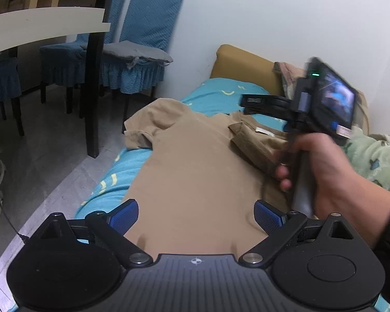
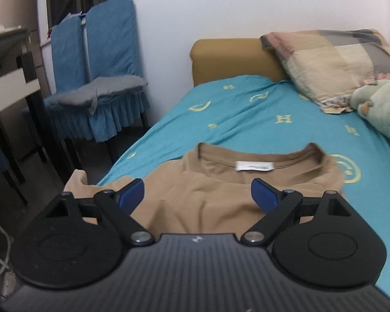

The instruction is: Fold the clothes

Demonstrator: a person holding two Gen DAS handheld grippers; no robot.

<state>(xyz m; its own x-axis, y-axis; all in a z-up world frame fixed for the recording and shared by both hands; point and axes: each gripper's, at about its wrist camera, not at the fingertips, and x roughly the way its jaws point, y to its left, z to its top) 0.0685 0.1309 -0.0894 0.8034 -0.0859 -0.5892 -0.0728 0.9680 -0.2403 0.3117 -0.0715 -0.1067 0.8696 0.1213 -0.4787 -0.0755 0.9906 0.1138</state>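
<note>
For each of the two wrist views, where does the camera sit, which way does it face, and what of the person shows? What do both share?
Left wrist: sits on the left gripper, jaws open, looking along the tan T-shirt toward the headboard; the person's right hand holds the right gripper in view.
Right wrist: sits on the right gripper, jaws open over the T-shirt's collar, facing the checked pillow; no hand shows.
Shared: the T-shirt, the turquoise bedsheet, the yellow headboard, the blue-covered chairs.
</note>
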